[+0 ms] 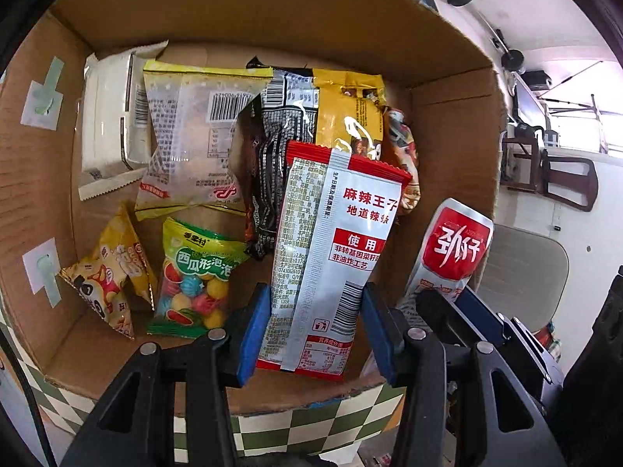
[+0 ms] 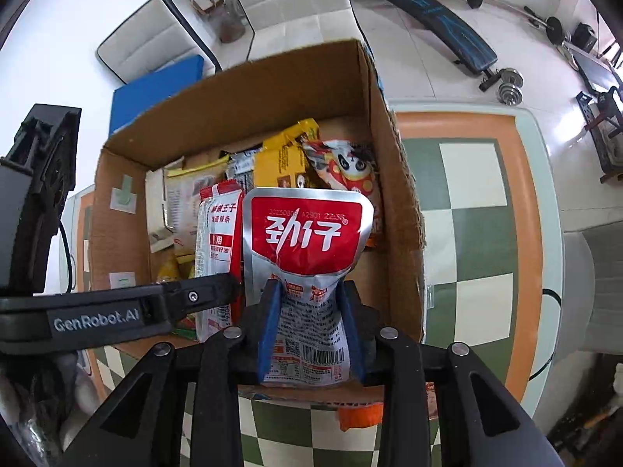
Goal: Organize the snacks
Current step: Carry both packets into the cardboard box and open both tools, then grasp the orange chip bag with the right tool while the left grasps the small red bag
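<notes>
The left gripper [image 1: 315, 327] is closed on a red-and-white packet [image 1: 331, 257], its blue pads pressed against both long edges, and holds the packet upright over the near part of the box [image 1: 272, 4]. The right gripper [image 2: 311, 325] is clamped on a silver pouch [image 2: 307, 233] with a red label, held upright above the box's near right corner; the pouch sits just beside the packet, to its right. The box stands open on a green-and-white checkered table [image 2: 467, 233]. On the box floor lie a white pack [image 1: 113, 124] at the far left, a clear bag [image 1: 190, 140] next to it, a black-and-silver bag [image 1: 272, 148] and a yellow bag [image 1: 350, 113] toward the middle, and a panda-print packet [image 2: 350, 167] against the right wall. Near the front left lie a small yellow snack bag [image 1: 109, 276] and a candy bag [image 1: 194, 276], side by side.
</notes>
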A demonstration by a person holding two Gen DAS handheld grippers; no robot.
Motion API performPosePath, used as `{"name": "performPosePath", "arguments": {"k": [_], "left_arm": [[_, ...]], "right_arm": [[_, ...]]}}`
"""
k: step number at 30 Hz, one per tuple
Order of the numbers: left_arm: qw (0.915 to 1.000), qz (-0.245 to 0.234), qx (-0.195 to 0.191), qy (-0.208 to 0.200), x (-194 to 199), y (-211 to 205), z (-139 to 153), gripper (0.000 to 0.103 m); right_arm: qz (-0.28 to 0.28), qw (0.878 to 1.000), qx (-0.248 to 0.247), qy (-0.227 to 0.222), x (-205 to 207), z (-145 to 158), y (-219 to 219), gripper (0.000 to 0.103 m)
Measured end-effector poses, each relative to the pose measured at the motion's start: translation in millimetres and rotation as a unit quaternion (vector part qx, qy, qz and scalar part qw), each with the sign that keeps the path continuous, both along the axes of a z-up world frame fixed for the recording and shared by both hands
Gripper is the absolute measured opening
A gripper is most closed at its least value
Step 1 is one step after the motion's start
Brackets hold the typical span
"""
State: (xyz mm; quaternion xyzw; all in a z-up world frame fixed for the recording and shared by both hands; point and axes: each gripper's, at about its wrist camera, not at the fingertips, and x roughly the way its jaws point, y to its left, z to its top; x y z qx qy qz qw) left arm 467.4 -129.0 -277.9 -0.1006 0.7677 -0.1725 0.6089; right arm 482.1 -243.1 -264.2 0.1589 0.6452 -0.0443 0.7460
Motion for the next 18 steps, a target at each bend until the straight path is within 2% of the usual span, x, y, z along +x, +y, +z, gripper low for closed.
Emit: {"name": "performPosePath", "arguments": {"k": [2,4,5,6,7,9,14,17,18], "left_arm": [[1.0,-0.004,0.004,0.001,-0.1,-0.9,0.4,0.046],[1.0,-0.006,0.004,-0.002,0.5,0.2,1.7,0.053],[1.0,-0.003,0.002,-0.007,2.3,1.7,3.1,0.055],[0.9999,-0.004,0.004,-0.011,2.0,2.7,4.3,0.065],[0.9999,-0.006,0.003,-0.012,1.8,4.1,5.5,0.079],[0.9999,-0.006,0.0,-0.013,0.1,6.7,9.0,0.084],[0.9989,-0.015,0.006,-0.045,-2.3,13.7,23.5,0.085],[0.9933,-0.021,0.021,-0.111,-9.1,21.3,46.1,0.085],[0.9905,-0.024,0.028,-0.132,-11.3,23.4,53.2,0.085]], "right_arm": [[0.006,1.0,-0.003,0.007,2.2,-3.3,-0.3,0.038],[0.004,1.0,-0.004,0.016,2.7,-5.4,-2.2,0.045],[0.004,1.0,-0.001,0.019,2.8,-6.1,-3.2,0.061],[0.002,1.0,-0.004,0.021,2.4,-6.3,-4.2,0.077],[0.001,1.0,-0.005,0.021,1.7,-5.6,-4.9,0.082],[0.001,1.0,0.004,0.018,0.4,-3.8,-6.2,0.084],[-0.005,1.0,0.016,0.003,-6.7,5.3,-8.1,0.085],[0.003,1.0,0.01,-0.021,-13.6,15.0,-4.9,0.095],[0.006,1.0,0.0,-0.028,-15.5,18.2,-3.3,0.096]]}}
